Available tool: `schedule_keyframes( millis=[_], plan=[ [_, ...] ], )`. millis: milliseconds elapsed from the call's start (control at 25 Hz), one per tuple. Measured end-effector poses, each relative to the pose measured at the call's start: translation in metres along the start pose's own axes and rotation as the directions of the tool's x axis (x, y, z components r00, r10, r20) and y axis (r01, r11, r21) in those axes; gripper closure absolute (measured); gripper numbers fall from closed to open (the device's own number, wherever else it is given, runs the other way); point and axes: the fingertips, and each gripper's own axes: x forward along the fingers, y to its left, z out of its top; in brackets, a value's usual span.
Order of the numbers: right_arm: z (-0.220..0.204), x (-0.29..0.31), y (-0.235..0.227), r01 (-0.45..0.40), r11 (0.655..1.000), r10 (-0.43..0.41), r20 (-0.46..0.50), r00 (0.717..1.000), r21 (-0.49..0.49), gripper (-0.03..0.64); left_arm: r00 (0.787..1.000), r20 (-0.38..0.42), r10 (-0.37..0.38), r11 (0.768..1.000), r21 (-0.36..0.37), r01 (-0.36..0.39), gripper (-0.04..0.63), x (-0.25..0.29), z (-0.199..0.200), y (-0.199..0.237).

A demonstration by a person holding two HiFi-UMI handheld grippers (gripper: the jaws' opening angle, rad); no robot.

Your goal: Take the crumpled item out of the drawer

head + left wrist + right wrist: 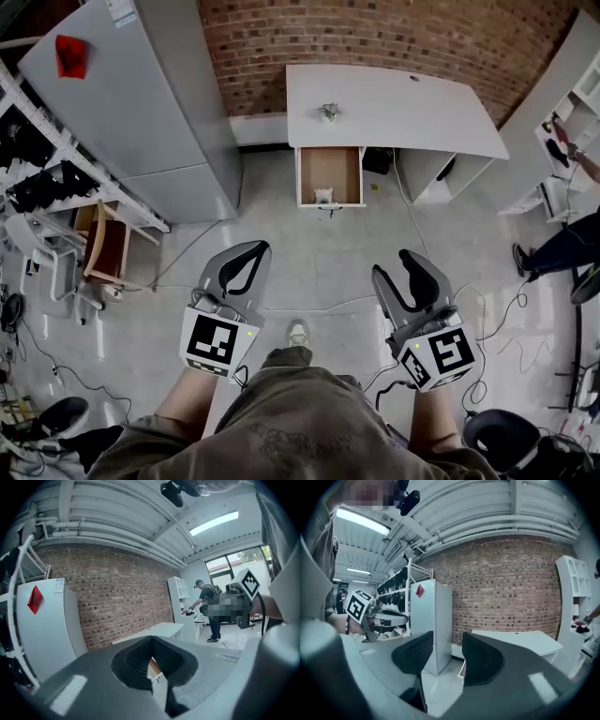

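The white desk (403, 108) stands against the brick wall, well ahead of me. Its wooden drawer (333, 167) is pulled open. A small pale crumpled item (323, 196) lies at the drawer's front end. Both grippers hover over the floor, far short of the desk. My left gripper (256, 247) has its curved fingers meeting at the tips, with nothing held. In the left gripper view its jaws (152, 641) close into a ring, and the drawer (153, 667) shows through it. My right gripper (392, 262) is open and empty. In the right gripper view (446, 639) the desk (518, 639) shows beyond.
A second small object (329, 112) sits on the desk top. A tall grey cabinet (131, 103) carrying a red item (69, 54) stands left, beside racks and a wooden chair (103, 244). Cables cross the floor (319, 305). A person (562, 246) stands at right by white shelves.
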Motion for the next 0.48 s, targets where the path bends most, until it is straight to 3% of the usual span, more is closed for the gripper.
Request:
schedule_keyframes(
  millis=[480],
  plan=[
    [0.003,0.100,-0.028,-0.008,1.000,0.007,-0.066,0.998,-0.011,0.396,0.999,-0.045,0.013,0.999,-0.031,-0.015,0.595,0.062,-0.026,0.084]
  ],
)
